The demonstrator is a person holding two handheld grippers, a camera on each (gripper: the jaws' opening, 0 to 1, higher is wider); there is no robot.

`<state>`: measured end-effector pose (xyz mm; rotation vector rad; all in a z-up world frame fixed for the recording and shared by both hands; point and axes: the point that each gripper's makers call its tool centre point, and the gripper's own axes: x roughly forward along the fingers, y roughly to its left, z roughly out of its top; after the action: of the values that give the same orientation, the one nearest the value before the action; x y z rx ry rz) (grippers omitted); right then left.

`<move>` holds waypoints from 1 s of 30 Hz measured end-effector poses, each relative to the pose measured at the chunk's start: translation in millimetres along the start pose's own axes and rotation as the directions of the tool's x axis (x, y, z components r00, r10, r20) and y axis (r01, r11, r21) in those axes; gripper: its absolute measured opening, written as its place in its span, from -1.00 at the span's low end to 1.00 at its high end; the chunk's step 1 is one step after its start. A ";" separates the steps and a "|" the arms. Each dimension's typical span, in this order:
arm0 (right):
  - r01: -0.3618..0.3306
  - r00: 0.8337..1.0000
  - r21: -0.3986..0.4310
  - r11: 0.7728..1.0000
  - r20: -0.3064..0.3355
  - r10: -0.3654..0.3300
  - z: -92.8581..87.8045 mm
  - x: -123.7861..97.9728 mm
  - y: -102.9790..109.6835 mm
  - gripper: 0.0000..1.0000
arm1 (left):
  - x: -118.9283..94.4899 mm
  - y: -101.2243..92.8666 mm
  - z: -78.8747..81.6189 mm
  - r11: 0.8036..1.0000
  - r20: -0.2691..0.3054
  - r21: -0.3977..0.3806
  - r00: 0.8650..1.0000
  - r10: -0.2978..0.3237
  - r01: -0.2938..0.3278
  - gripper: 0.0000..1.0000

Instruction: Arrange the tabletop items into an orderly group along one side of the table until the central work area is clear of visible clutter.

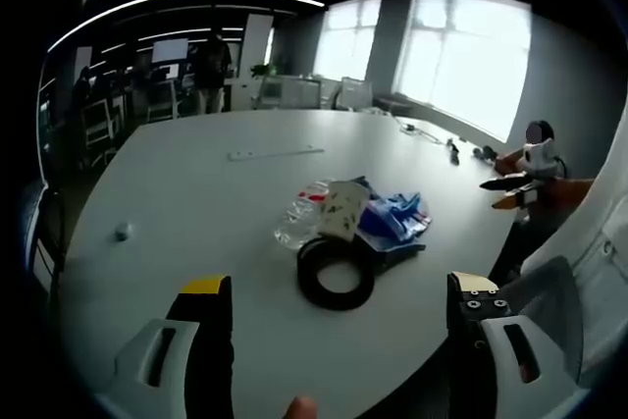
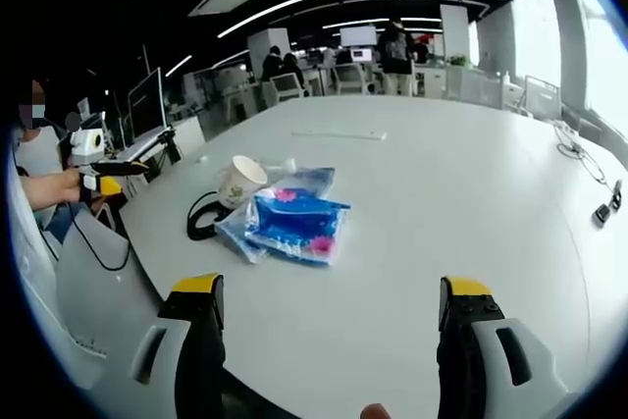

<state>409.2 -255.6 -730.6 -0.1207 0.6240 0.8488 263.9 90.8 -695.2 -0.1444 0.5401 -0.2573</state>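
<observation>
Plastic bottle (image 1: 297, 218) half hidden behind paper cup (image 1: 342, 210)

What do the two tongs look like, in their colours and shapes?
The left tongs have two black jaws with yellow tips, set in pale grey housings with slot-shaped openings; small screws show on the jaw to the right. The right tongs look the same: black jaws, yellow tips, light grey slotted housings. No cables or sleeves are visible on either.

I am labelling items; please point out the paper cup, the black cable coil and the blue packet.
paper cup (image 2: 238, 181), right gripper view, its side wall.
black cable coil (image 1: 336, 275), left gripper view, its ring.
blue packet (image 2: 297, 224), right gripper view, its top face.
</observation>
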 end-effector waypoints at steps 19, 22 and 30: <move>-0.022 1.000 -0.016 1.000 -0.003 0.022 6.7 8.1 4.5 0.77 | 8.5 -0.3 3.0 1.000 -0.007 0.000 1.000 -0.010 0.010 0.74; -0.023 1.000 -0.018 1.000 -0.001 0.023 7.8 8.8 4.4 0.77 | 9.0 -0.1 4.1 1.000 -0.006 0.002 1.000 -0.012 0.012 0.74; -0.037 0.999 -0.036 0.999 -0.012 0.037 8.2 14.5 7.3 0.76 | 10.6 1.7 5.0 1.000 -0.008 0.006 1.000 -0.014 0.014 0.74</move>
<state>414.8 -238.3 -731.0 -0.1470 0.6233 0.8960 275.6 89.8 -696.5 -0.1413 0.5460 -0.2737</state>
